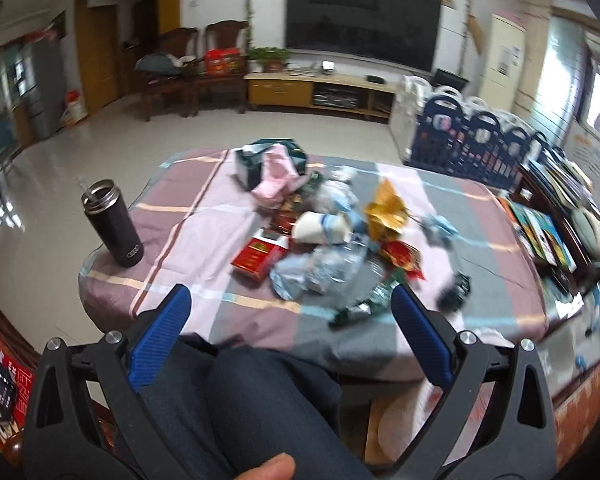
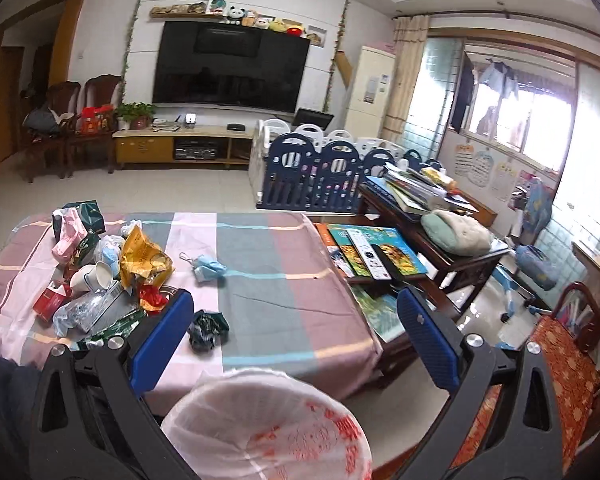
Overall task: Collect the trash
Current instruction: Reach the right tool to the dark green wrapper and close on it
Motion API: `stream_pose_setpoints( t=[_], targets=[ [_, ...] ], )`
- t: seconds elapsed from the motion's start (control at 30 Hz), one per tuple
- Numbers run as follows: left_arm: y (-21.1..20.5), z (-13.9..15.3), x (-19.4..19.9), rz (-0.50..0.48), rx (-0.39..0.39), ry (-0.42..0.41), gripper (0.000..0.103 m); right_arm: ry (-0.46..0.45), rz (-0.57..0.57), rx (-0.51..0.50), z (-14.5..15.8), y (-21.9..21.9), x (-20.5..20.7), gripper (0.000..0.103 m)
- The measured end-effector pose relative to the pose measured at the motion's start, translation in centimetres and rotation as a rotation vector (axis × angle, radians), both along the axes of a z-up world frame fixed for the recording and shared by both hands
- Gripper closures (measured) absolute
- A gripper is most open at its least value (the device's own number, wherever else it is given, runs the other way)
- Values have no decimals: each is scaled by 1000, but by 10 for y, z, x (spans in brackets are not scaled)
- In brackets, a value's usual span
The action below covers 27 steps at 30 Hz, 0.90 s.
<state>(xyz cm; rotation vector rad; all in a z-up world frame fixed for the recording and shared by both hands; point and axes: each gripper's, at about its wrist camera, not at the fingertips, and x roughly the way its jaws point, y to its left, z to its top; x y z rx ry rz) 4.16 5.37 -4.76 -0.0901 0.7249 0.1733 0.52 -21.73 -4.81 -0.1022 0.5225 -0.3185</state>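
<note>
A heap of trash lies on the cloth-covered table (image 1: 204, 216): a red cigarette box (image 1: 258, 256), a white paper cup (image 1: 320, 227), a gold foil wrapper (image 1: 386, 210), crushed clear plastic (image 1: 324, 268), a crumpled blue mask (image 2: 207, 266) and a dark green wrapper (image 2: 207, 330). My left gripper (image 1: 290, 300) is open and empty, held above the table's near edge before the heap. My right gripper (image 2: 296, 312) is open and empty above a bin lined with a white bag (image 2: 268, 428) at the table's near side.
A dark steel flask (image 1: 114, 224) stands at the table's left corner. My legs (image 1: 236, 400) are below the left gripper. A low wooden table with books and remotes (image 2: 376, 256) stands right of the cloth table. A blue playpen fence (image 2: 320, 176) stands behind.
</note>
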Motion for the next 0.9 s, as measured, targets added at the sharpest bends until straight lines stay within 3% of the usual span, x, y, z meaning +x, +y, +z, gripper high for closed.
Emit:
stream_pose_setpoints(
  t=[0.1,0.23,0.3,0.43,0.53,0.73,0.83,0.87,0.9],
  targets=[
    [23,-17,16,82,-38,8,5,88,-3,18,-19,-8,38,4],
    [48,-48,31,114,-178,65,29,180,29,158,-59,-14,80,18],
    [49,-65,41,97,-196,111,32,254,36,228,-86,-15,104,26],
    [40,-89,58,30,-217,180,32,388,35,338,-131,-7,162,29],
    [24,-103,76,-30,-197,216,24,460,14,366,-160,0,190,29],
    [0,-123,117,-108,-152,270,19,499,55,344,-175,20,209,29],
    [19,-126,133,-42,-181,270,17,488,115,271,-173,33,205,52],
    [26,-126,136,-29,-208,271,17,484,128,250,-174,38,205,66],
    [32,-126,138,-20,-236,271,17,484,136,249,-174,38,206,69]
  ],
)
